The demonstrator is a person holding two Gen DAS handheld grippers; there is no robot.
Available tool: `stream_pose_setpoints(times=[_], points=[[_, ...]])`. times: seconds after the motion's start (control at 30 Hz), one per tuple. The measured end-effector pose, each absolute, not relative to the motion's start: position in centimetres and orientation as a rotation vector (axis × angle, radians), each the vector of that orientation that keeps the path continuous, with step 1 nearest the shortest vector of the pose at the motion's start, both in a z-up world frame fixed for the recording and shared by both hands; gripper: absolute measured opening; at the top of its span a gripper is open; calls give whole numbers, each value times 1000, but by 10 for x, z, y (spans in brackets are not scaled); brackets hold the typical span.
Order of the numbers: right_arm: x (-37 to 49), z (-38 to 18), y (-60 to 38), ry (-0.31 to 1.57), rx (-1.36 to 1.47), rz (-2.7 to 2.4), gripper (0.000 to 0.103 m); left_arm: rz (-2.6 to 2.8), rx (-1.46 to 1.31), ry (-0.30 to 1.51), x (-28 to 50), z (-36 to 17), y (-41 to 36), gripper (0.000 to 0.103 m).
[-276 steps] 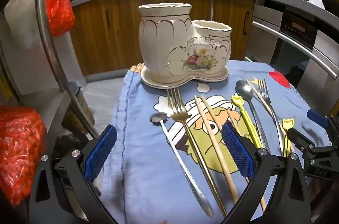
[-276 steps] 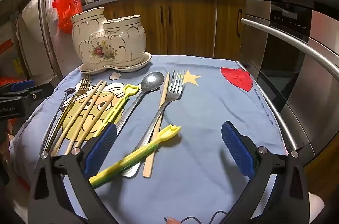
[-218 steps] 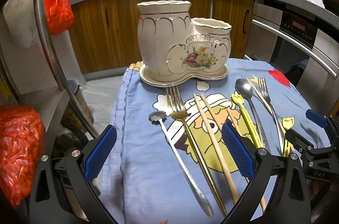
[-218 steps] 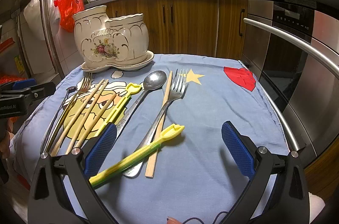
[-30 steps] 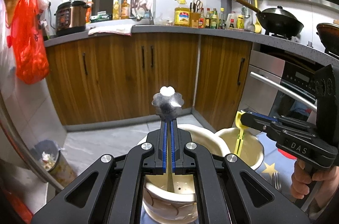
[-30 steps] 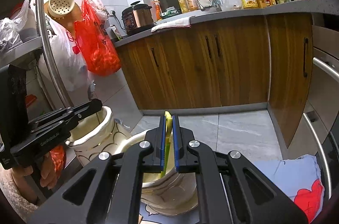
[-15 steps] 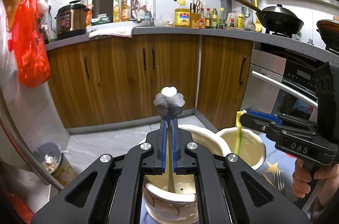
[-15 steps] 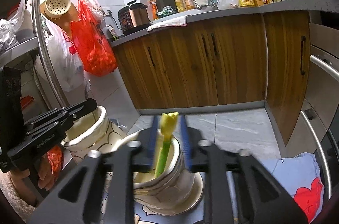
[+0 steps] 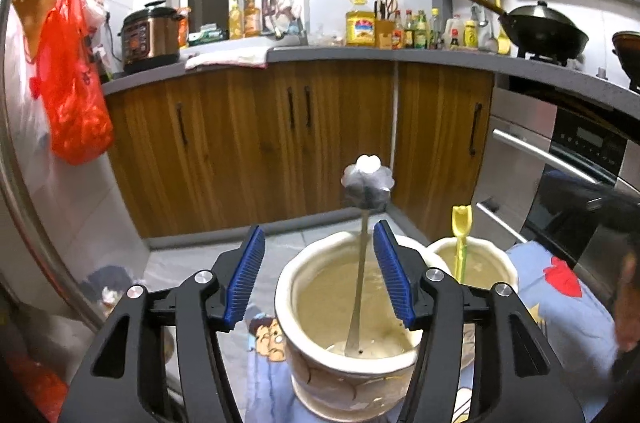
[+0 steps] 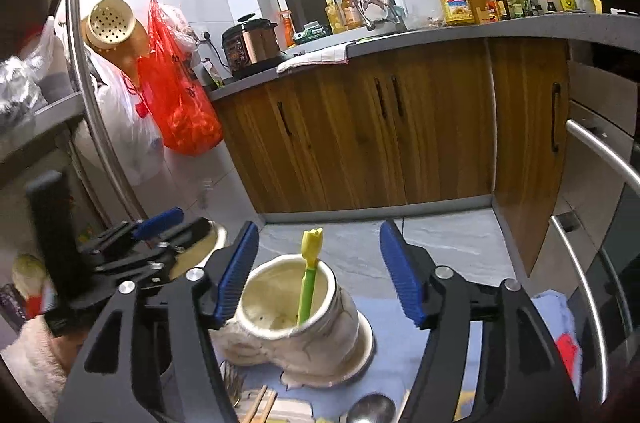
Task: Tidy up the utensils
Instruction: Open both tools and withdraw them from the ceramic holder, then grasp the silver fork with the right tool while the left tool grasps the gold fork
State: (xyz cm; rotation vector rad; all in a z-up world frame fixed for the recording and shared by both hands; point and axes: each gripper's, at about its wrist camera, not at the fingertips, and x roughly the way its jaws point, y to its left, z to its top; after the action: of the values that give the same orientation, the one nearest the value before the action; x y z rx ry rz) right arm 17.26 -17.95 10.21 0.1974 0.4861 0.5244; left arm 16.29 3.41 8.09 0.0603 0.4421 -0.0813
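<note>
The cream ceramic utensil holder [image 9: 352, 379] has a tall pot and a lower pot [image 10: 288, 335] on one saucer. A silver spoon [image 9: 366, 183] with a flower-shaped end stands in the tall pot, leaning on its rim. A yellow-green utensil [image 10: 310, 275] stands in the lower pot; it also shows in the left wrist view [image 9: 460, 235]. My left gripper [image 9: 318, 271] is open and empty just above the tall pot, jaws either side of the spoon's stem. My right gripper [image 10: 316, 267] is open and empty above the lower pot. The left gripper also shows in the right wrist view [image 10: 160, 239].
The blue cartoon cloth [image 9: 560, 307] covers the table. Chopsticks [image 10: 260, 403] and a silver spoon [image 10: 370, 409] lie on it at the bottom of the right wrist view. Wooden cabinets [image 9: 280, 143] and an oven [image 9: 580, 159] stand behind. A red bag [image 9: 76, 95] hangs at left.
Both grippers have opened. The left let go of the silver spoon, which now stands in the tall pot. The right opened wider and drew back from the yellow-green utensil in the lower pot.
</note>
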Motion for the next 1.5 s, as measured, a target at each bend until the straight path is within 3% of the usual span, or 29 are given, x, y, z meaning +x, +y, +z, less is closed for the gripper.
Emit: stream_pose_setpoints(times=[0.2, 0.5, 0.73, 1.0, 1.07, 1.33, 1.5], points=[[140, 106, -203, 514, 159, 505, 73, -35, 68, 466, 156, 84, 35, 60], [108, 84, -222, 599, 113, 462, 84, -46, 47, 535, 110, 94, 27, 81], [102, 50, -227, 665, 24, 418, 88, -69, -16, 724, 90, 57, 26, 85], [105, 18, -233, 739, -16, 391, 87, -61, 13, 786, 81, 10, 17, 86], [107, 9, -234, 764, -22, 393, 85, -69, 5, 804, 81, 3, 17, 86], [111, -16, -222, 823, -89, 402, 49, -121, 5, 860, 83, -14, 11, 86], [116, -19, -217, 824, -80, 426, 38, -133, -14, 894, 88, -20, 12, 86]])
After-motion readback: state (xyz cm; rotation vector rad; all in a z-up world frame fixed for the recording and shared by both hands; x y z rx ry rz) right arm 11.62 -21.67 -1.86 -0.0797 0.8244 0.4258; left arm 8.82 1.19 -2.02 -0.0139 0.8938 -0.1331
